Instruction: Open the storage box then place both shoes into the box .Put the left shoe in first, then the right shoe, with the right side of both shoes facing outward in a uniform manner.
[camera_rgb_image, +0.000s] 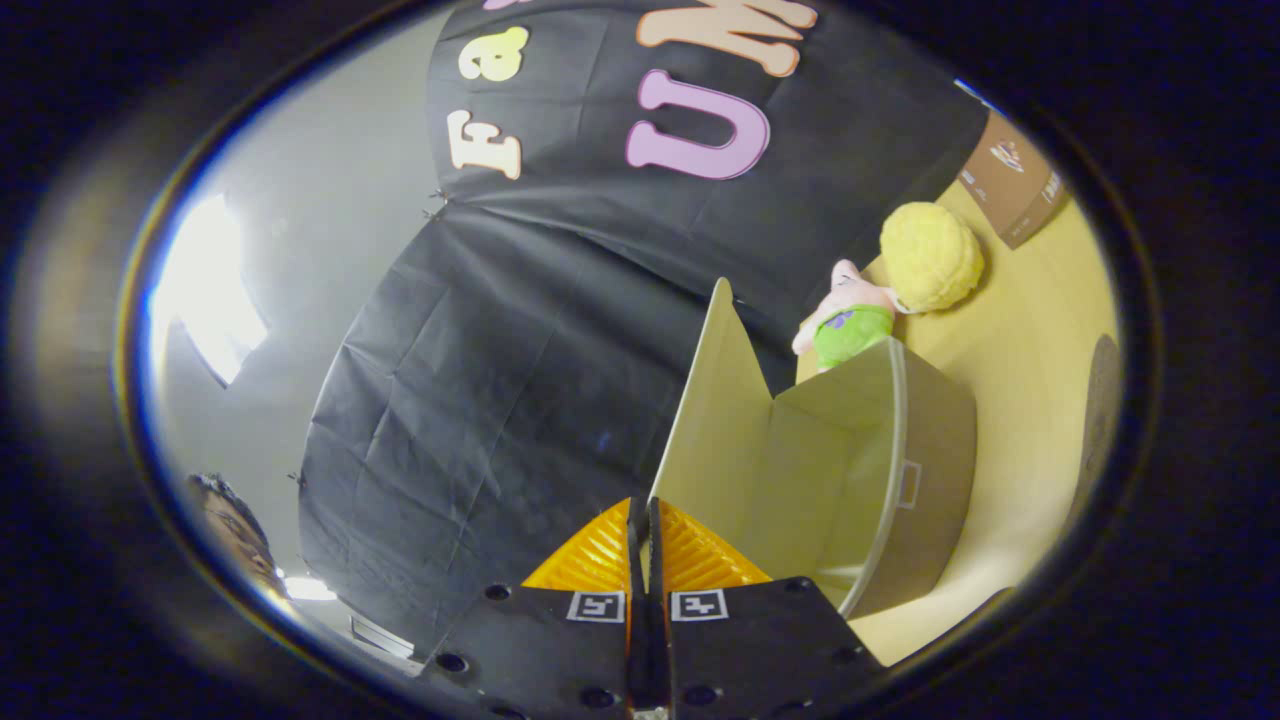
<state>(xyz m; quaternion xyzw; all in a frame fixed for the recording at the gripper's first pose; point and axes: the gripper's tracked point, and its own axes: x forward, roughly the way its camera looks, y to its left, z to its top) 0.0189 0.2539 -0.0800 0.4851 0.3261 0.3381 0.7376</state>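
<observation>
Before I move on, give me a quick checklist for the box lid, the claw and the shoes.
1. Lid raised: ok, it stands up from the box.
2. Claw pinching the lid's edge: ok, both orange fingers press on it.
3. Box interior free: ok for the part that shows; bottom cannot tell.
4. Shoes located: cannot tell.
5. Plush toy off the box: ok, it lies beyond it.

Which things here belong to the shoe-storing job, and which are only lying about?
Belong to the job:
- storage box, open and tilted in this view
- its lid, pinched at the edge by the shut hand-held gripper

Only lying about:
- yellow plush ball beyond the box
- pink and green plush toy beside the ball
- brown carton
</observation>
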